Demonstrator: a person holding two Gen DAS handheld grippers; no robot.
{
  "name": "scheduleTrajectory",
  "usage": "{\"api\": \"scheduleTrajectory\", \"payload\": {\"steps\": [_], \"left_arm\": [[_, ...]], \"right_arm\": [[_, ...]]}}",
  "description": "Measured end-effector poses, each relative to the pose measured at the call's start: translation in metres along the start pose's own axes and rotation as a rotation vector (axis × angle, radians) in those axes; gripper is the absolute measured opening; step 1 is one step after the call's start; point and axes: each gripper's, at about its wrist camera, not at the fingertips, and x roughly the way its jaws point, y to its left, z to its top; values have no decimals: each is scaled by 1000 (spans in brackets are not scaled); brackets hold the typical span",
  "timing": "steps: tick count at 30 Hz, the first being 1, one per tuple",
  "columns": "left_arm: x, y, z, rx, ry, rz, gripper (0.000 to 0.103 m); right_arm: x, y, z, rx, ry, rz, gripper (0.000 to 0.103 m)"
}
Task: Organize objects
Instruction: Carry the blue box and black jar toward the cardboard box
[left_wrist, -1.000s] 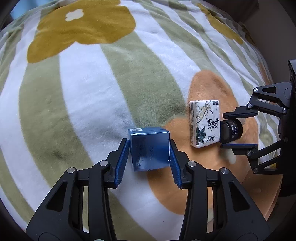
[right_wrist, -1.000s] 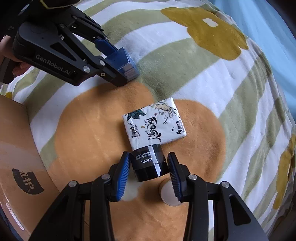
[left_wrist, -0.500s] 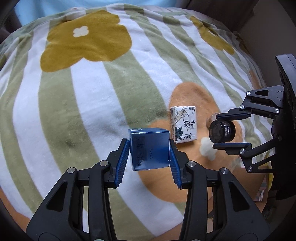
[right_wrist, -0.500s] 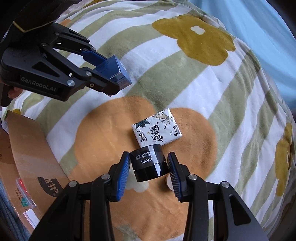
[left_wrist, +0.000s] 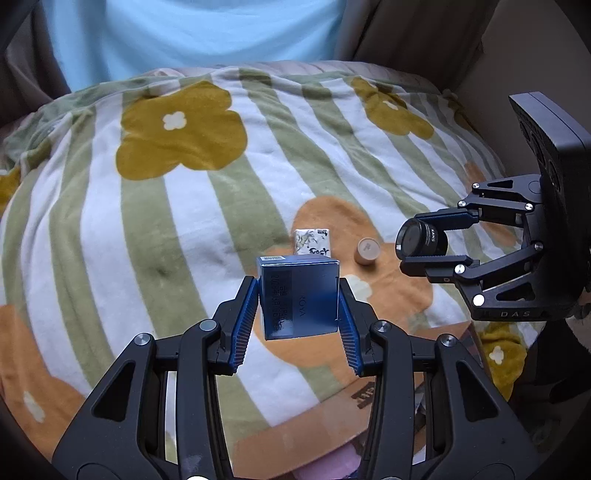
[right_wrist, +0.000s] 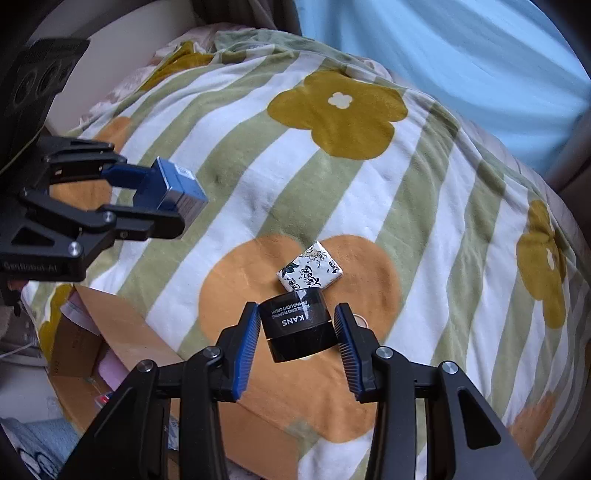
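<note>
The left gripper (left_wrist: 298, 306) clamps a blue carton (left_wrist: 300, 297), the right gripper (right_wrist: 295, 334) a black KANS cream jar (right_wrist: 297, 325); both hang above the blanket (right_wrist: 258, 177); the cardboard box (right_wrist: 122, 332) lies below, nearer the left.

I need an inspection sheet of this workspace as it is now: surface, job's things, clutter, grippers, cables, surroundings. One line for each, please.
Surface: flowered striped blanket, soft and uneven.
Job's things: blue box and black jar both held off the blanket; tissue pack and small beige cylinder lie on the orange flower, apart from each other.
Clutter: nothing seen on the blanket.
Grippers: left gripper shut on the blue box; right gripper shut on the black jar.
Cables: a thin white one lies low beside the bed.
Surroundings: open cardboard box at the blanket's edge, some contents inside; light blue cloth behind.
</note>
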Motion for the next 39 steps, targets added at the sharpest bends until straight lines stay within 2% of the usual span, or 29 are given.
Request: {"api": "scheduleTrajectory", "payload": {"steps": [6,10,18,25,28,30,32,35,39], "left_arm": [[-40,-23,-24,-14,-27,9,38],[-61,-35,-48,-56,-37,21,38],[-78,-56,-105,-146,-38,52,38],[-66,-70,-164,-247,0,83,38],[-53,-73,-188,-274,34,85,38],[-42,-73,-201,-303,64,79,38],[-32,-75,-210,-309,75,74,38],[-21,-79,-220,-308,92,82,38],[-15,-80,-226,-332,105,72,38]], "right_arm": [[-44,13,-18,83,-52,13,38],[-64,27,-35,112,-74,-14,38],[-66,51,-81,184,-48,10,38],[-46,67,-127,283,12,59,38],[-35,74,-147,308,37,32,38],[-26,76,-159,349,49,48,38],[-15,77,-171,397,60,63,38],[-4,79,-183,441,74,41,38],[1,81,-193,463,85,34,38]]}}
